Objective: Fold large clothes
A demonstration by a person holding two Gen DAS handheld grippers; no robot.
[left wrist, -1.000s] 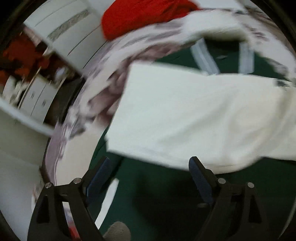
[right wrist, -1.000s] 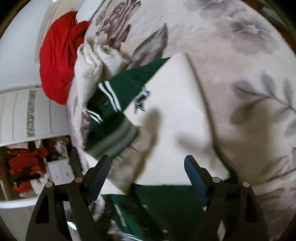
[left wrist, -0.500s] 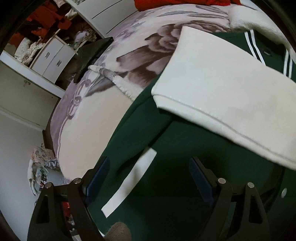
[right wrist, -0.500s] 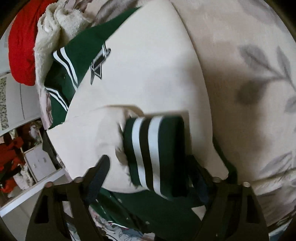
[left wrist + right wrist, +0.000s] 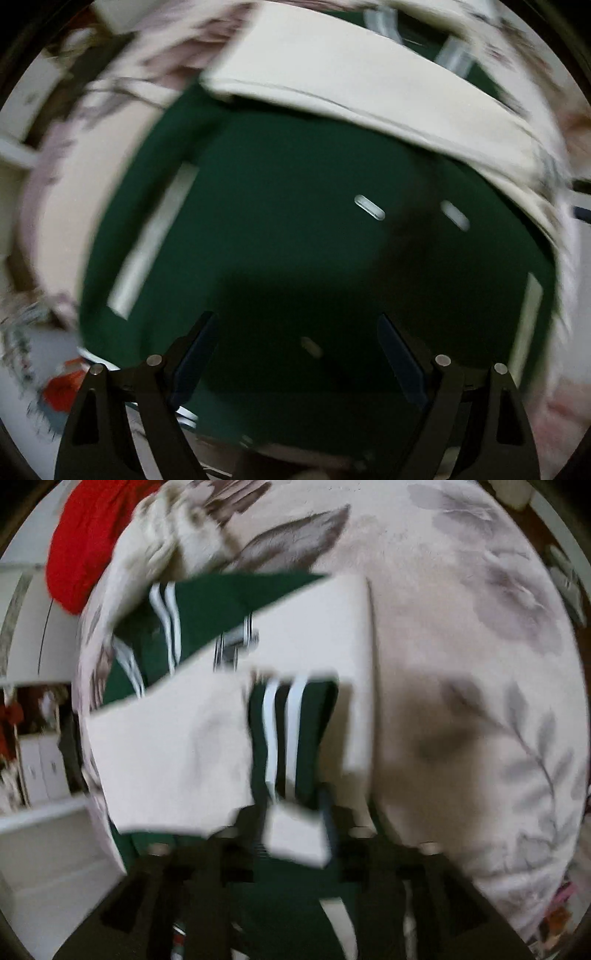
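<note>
A dark green jacket (image 5: 295, 221) with cream sleeves lies on a floral blanket (image 5: 461, 664). My left gripper (image 5: 295, 317) hangs open just above the green front panel, near its white snap buttons (image 5: 369, 207), with nothing between its fingers. One cream sleeve (image 5: 369, 85) lies folded across the top of the jacket. In the right wrist view the other cream sleeve (image 5: 177, 746) ends in a green cuff with two white stripes (image 5: 291, 720). My right gripper (image 5: 291, 805) has this cuff between its fingers and its jaws are closing on it, with the fabric bunched there.
A red garment (image 5: 85, 542) and a fluffy cream cloth (image 5: 173, 528) lie at the far left end of the bed. White drawers (image 5: 40, 771) and shelves stand beyond the left edge. Bare blanket stretches to the right of the jacket.
My left gripper has swung from the cream sleeve down over the green front panel. The right gripper's jaws have narrowed around the striped cuff, which lay under the open fingers half a second ago.
</note>
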